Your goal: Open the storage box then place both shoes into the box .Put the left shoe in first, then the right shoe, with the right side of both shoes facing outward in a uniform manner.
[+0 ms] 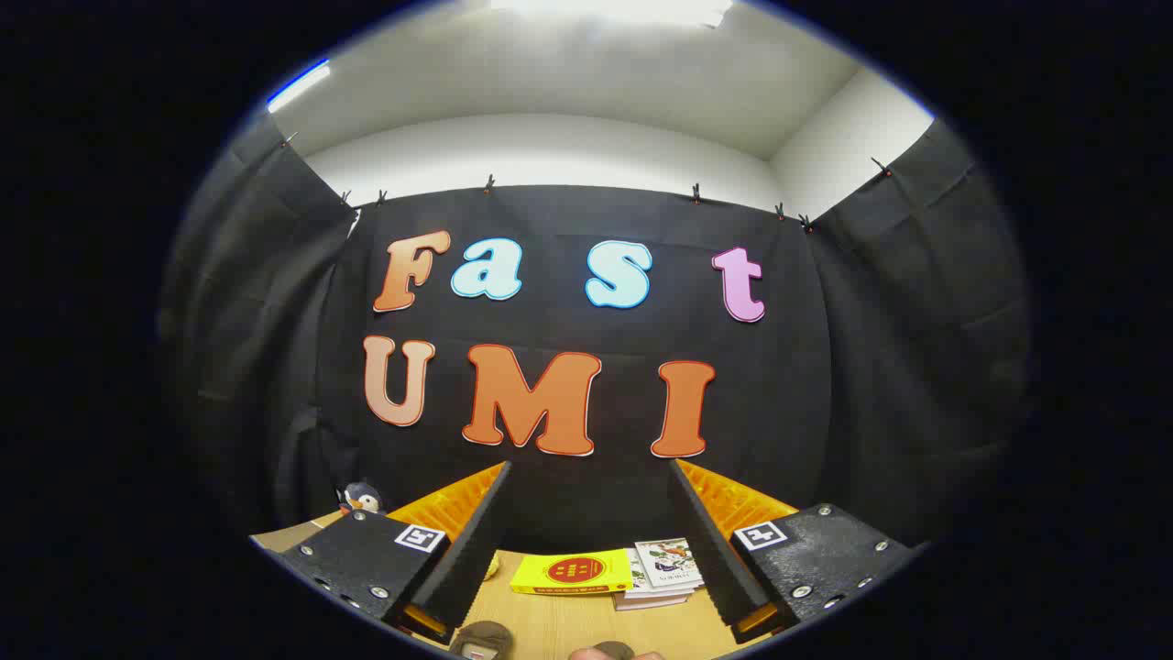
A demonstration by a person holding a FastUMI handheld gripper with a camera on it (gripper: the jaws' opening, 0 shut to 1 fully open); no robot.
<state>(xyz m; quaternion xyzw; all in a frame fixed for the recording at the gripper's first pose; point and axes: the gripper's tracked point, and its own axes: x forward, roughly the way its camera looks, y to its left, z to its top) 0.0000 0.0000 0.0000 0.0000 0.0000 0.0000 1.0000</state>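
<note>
While the hand-held gripper [586, 541] points level with fingers spread wide and empty, a shoe [483, 639] lies on the surface [568, 623] below, at lower centre of frame.

The gripper [586, 541] has two long fingers [467, 541] with ribbed, saw-toothed inner faces, standing wide apart. Each finger rides on a dark speckled block fixed with silver screws, and each block carries a small square black-and-white marker near its inner corner.
</note>
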